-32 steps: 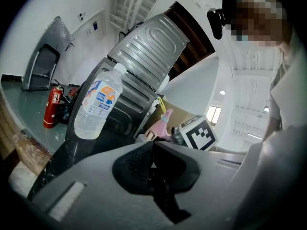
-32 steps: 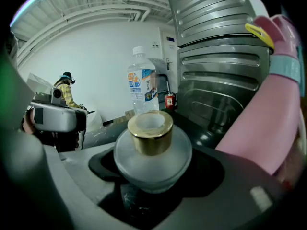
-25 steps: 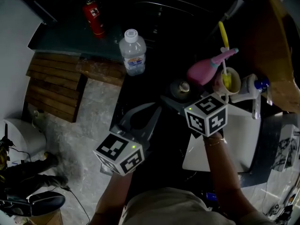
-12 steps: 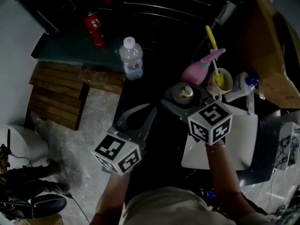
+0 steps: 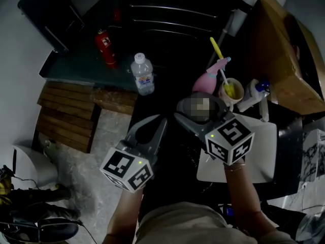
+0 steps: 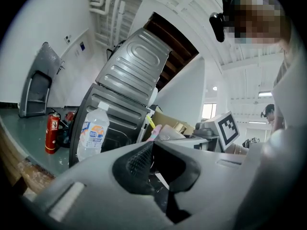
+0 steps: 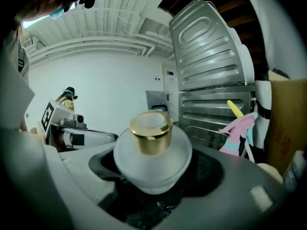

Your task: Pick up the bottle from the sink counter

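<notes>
Your right gripper (image 7: 152,164) is clenched on the gold-capped bottle (image 7: 152,147). Your left gripper (image 6: 153,164) gapes empty, with a water bottle (image 6: 92,134) standing beyond it. From above, both grippers hover over the dark counter (image 5: 162,100), the held bottle near the pink sprayer (image 5: 205,80).

Grey left tool (image 5: 148,128), grey right tool (image 5: 200,111), black-and-white marker cube (image 5: 127,169) on each.

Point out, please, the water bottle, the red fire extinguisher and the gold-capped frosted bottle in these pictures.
water bottle (image 5: 143,78): head view, on its labelled body.
red fire extinguisher (image 5: 106,50): head view, on its red cylinder.
gold-capped frosted bottle (image 7: 152,159): right gripper view, on its frosted body below the cap.
</notes>
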Demonstrator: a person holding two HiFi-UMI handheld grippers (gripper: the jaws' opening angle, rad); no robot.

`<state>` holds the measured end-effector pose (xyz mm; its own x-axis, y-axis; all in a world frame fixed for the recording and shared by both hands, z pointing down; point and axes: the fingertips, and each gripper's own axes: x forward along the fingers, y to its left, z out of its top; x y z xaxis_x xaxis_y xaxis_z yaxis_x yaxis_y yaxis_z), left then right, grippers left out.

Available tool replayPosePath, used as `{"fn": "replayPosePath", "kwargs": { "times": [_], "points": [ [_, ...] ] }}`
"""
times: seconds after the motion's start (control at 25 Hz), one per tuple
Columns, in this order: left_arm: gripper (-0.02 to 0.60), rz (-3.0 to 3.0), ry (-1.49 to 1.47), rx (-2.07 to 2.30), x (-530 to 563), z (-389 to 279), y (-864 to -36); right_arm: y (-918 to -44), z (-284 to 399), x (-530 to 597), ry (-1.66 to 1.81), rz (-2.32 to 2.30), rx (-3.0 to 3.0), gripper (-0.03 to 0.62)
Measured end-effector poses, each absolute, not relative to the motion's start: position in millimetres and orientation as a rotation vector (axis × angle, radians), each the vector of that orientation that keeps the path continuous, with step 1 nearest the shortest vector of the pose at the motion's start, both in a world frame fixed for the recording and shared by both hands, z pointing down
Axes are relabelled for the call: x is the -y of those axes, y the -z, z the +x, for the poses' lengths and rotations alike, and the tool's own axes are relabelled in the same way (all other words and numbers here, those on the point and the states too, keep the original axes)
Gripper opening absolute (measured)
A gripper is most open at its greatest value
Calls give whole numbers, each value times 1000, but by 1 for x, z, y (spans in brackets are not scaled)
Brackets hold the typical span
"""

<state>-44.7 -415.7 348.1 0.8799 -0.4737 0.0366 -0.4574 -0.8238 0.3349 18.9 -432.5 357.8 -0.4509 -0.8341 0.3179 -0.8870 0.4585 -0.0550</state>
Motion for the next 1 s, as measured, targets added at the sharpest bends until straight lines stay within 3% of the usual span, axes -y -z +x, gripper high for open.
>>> {"fn": "replayPosePath", "kwargs": {
  "times": [1.0],
  "points": [
    [8,2780,82,600,361,-28,-321,-284,16,350,-55,1586,2551,337]
  ]
}}
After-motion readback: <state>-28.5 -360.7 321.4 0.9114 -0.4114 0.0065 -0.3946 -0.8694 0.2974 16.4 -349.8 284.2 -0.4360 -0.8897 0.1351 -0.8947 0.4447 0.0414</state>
